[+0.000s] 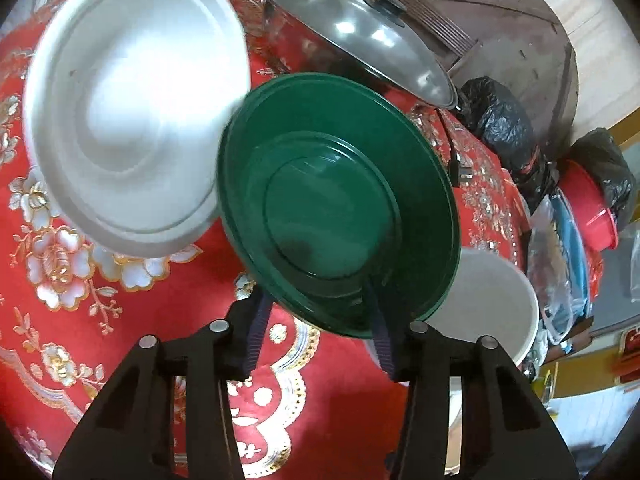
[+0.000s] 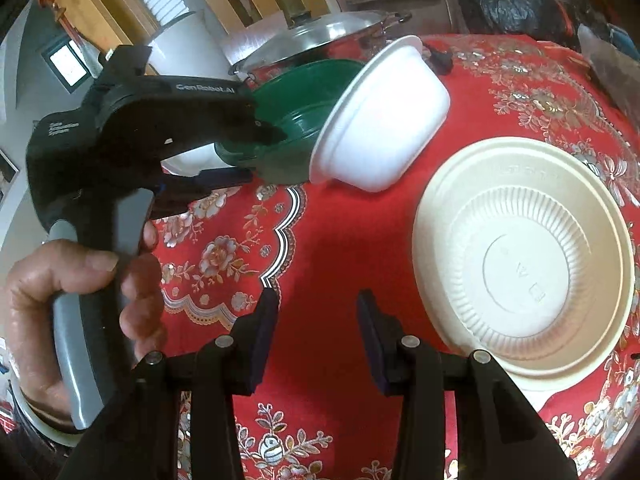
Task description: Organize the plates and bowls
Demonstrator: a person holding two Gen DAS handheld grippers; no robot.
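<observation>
My left gripper (image 1: 320,320) is shut on the near rim of a dark green bowl (image 1: 336,208) and holds it tilted above the red tablecloth; it also shows in the right wrist view (image 2: 296,120). A white foam bowl (image 1: 132,108) tips on its side against the green bowl's far rim; it also shows in the right wrist view (image 2: 380,120). A cream plate stack (image 2: 524,256) lies on the cloth at the right. My right gripper (image 2: 316,320) is open and empty over the cloth, just left of that stack.
A steel pot with a glass lid (image 1: 360,36) stands behind the bowls. Another white bowl (image 1: 488,300) sits under the green one at the right. Black bags (image 1: 500,124) and a red basin (image 1: 588,208) crowd the table's right edge. The red floral tablecloth (image 2: 340,240) covers the table.
</observation>
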